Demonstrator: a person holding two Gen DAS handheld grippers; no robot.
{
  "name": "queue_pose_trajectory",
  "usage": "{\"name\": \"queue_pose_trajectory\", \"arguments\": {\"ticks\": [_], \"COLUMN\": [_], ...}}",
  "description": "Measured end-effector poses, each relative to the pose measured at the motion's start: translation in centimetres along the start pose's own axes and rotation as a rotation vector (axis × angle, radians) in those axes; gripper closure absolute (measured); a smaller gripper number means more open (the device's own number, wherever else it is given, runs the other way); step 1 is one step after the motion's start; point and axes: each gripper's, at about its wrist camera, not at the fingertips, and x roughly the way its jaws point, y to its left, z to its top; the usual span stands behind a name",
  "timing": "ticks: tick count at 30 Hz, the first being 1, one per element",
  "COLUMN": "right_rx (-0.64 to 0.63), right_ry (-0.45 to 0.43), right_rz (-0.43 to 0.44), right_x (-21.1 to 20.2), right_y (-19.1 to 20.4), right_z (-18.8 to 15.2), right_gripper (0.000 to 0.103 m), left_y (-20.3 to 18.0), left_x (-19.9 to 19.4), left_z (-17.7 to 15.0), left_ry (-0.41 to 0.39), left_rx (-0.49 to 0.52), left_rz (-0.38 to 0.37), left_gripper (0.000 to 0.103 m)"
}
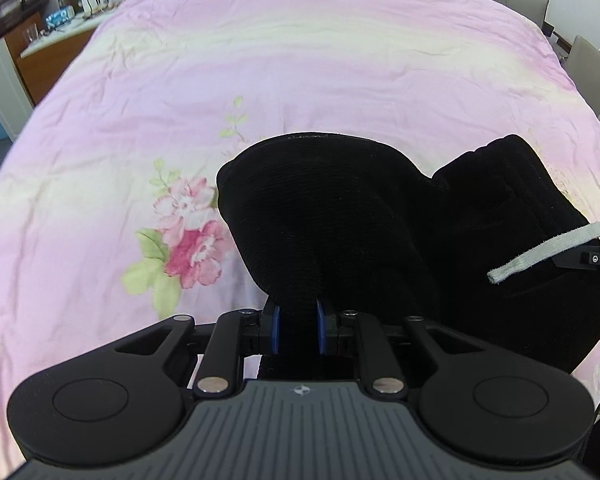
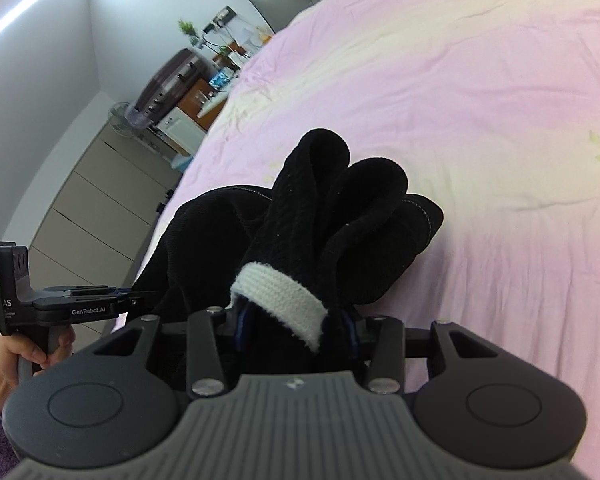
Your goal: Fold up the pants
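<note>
Pinched between blue pads of left gripper [image 1: 297, 326]: a bunched fold of black pants [image 1: 340, 216], lifted off pink floral bedspread [image 1: 140, 120]. Right gripper [image 2: 296, 330] likewise clamped on bunched cloth, white drawstring [image 2: 284, 300] draped over it. Mid-lift, apparently carrying the garment to spread or fold over. Next: lay cloth flat ahead of both jaws, keep edges aligned.

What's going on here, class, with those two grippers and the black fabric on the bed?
A person is folding black pants on a bed with a pink floral bedspread. The left gripper is shut on a bunch of the fabric, and the right gripper is shut on another bunch, next to the white drawstring. The pants look bunched, not yet folded flat.
</note>
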Motion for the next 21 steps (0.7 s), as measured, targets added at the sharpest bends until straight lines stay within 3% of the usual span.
{"name": "queue_pose_trajectory", "arguments": {"ticks": [6, 11, 17, 19, 21], "right_rx": [-0.050, -0.018, 0.016, -0.036, -0.065], "right_ry": [0.075, 0.144, 0.166, 0.161, 0.161], "right_rz": [-0.054, -0.101, -0.124, -0.155, -0.169], "right_x": [2.1, 3.8, 5.2, 5.1, 4.9], "right_y": [-1.9, -4.5, -6.1, -5.0, -4.3], "right_z": [-1.1, -2.6, -3.0, -2.8, -2.7], "right_gripper": [0.063, 0.062, 0.056, 0.054, 0.051], "left_y": [0.4, 1.6, 0.7, 0.6, 0.5], "left_x": [3.0, 5.2, 6.4, 5.8, 5.0], "left_z": [-1.7, -3.1, -3.4, -3.2, -3.2], "left_ry": [0.050, 0.099, 0.119, 0.119, 0.107], "left_rx": [0.070, 0.065, 0.078, 0.059, 0.059], "left_rz": [-0.005, 0.006, 0.071, 0.086, 0.122], "left_gripper": [0.084, 0.084, 0.083, 0.079, 0.067]}}
